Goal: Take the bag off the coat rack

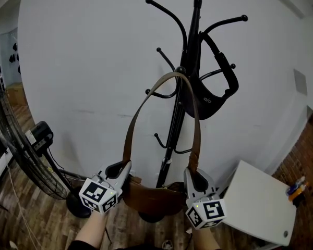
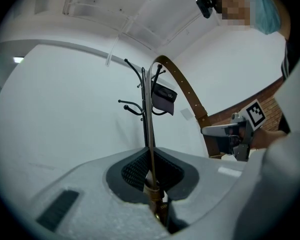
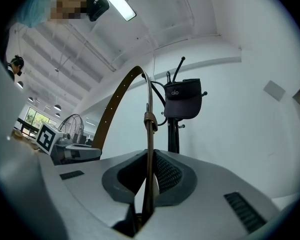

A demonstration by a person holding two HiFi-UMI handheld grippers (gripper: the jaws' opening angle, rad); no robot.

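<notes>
Leather, brown and smooth, makes up the bag [image 1: 155,198]. Its rounded, soft-sided body hangs low at the bottom centre of the head view, between my two tools and in front of the foot of the coat rack [image 1: 173,124]. A long flat strap [image 1: 131,132] climbs from both ends of the body in a tall, narrow arch. The top of the arch lies against the rack's pole in the middle of the frame, at a ring of hooks. Whether it rests on a hook there I cannot tell. One limb of the strap carries a row of punched holes.

My left gripper [image 1: 124,169] is clamped on the strap's left end, just above the bag. In its own view the strap runs edge-on between the dark ribbed pads, with a brass-coloured fitting at the pinch. My right gripper [image 1: 192,172] is clamped the same way on the right end, where a small leather keeper loop wraps the strap above the pads. Both tools have matte pale grey shells.

The rack is black metal: a slim pole with a pointed finial and thin curved arms tipped with balls. A black visor [image 1: 215,94] with a small pale logo hangs from an arm at upper right. A wire-guarded fan [image 1: 13,139] stands at the left edge and a white box [image 1: 258,199] at lower right, on a wood plank floor [image 1: 36,217].
</notes>
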